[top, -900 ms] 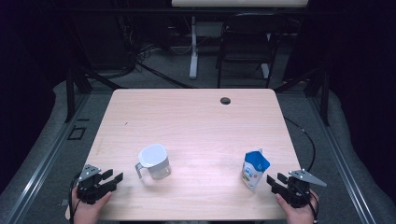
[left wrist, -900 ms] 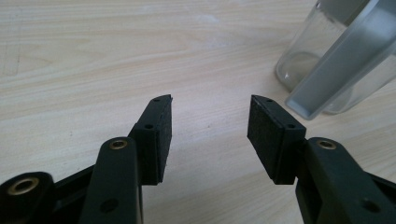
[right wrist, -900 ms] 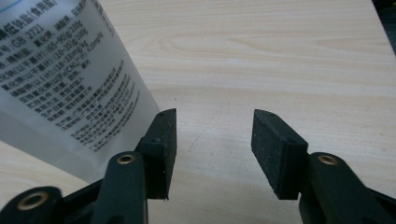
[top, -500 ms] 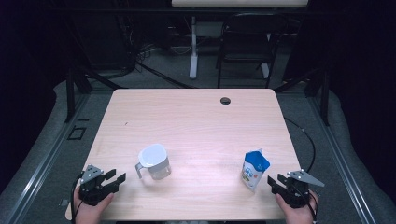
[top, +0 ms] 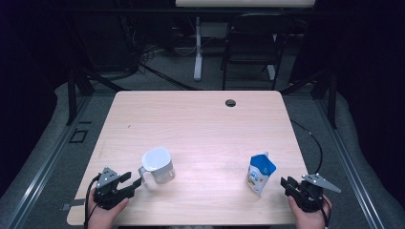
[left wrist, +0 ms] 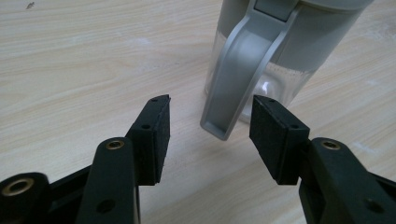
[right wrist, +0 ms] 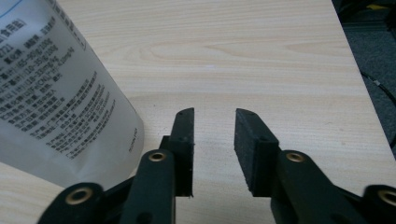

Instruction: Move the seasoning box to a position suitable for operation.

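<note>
Wooden tabletop [top: 200, 124] held the jug [top: 157, 164] at seven o'clock. Since a moment earlier, the left gripper [top: 128, 183] had crept toward its handle [left wrist: 233, 88], jaws spread, nothing gripped. Right gripper [top: 289, 183] waited beside the carton [top: 261, 172], jaws apart.

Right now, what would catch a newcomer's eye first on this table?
A clear jug with a grey handle stands near the table's front left, with the left gripper's open fingers either side of that handle, not touching. At front right stands a blue-and-white pouch, beside the open right gripper.
</note>
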Demonstrator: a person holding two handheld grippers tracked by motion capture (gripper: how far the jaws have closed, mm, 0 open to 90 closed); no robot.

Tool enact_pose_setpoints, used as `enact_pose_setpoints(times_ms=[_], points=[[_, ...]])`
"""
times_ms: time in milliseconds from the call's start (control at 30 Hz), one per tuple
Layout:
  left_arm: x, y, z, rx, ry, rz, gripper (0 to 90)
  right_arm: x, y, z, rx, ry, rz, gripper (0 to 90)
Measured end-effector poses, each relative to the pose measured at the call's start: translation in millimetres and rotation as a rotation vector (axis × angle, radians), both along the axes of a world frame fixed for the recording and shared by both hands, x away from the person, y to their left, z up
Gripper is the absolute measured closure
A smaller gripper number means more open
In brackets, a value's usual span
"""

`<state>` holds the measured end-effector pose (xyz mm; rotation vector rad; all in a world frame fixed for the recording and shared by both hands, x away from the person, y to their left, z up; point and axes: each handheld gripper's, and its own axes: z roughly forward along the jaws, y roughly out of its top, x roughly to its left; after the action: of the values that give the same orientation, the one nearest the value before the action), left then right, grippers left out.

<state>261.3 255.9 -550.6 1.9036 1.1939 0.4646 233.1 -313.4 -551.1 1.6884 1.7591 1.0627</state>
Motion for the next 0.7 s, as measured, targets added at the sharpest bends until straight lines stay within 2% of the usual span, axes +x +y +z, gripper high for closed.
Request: enact_pose_setpoints(times_ms=[100,200,233,400,500,600,633,667,700], points=[[3.7,-5.3,2.1,0.004,0.021,0.005,50.5,-0.9,2.4,0.7,-0.014,0.002,0.019,72.1],[9.8,-21.0,4.6,0.058,0.026,-0.008,52.1,-2.1,4.3,1.5,-0.021,0.002,0.032,73.0],[11.4,-24.5,5.3,0.065,0.030,-0.004,52.6,-2.7,4.5,1.6,-0.020,-0.003,0.034,72.6],[20.1,-34.2,7.8,0.105,0.034,0.035,58.2,-5.2,2.0,2.0,0.021,-0.020,0.049,64.5],[20.9,-31.4,4.0,0.074,0.011,0.040,62.0,-6.4,1.1,2.3,0.069,-0.041,0.052,59.0],[20.4,-30.5,0.2,0.052,0.004,0.044,65.4,-6.6,1.3,2.2,0.088,-0.047,0.046,57.1],[20.8,-31.4,-0.4,0.058,-0.002,0.045,66.3,-6.2,1.4,1.7,0.097,-0.039,0.039,56.9],[21.3,-32.1,0.8,0.085,-0.006,0.041,67.0,-5.3,2.0,0.5,0.111,-0.034,0.026,56.9],[21.6,-33.0,1.3,0.093,-0.009,0.043,67.6,-4.9,1.9,-0.4,0.104,-0.021,0.015,56.8]])
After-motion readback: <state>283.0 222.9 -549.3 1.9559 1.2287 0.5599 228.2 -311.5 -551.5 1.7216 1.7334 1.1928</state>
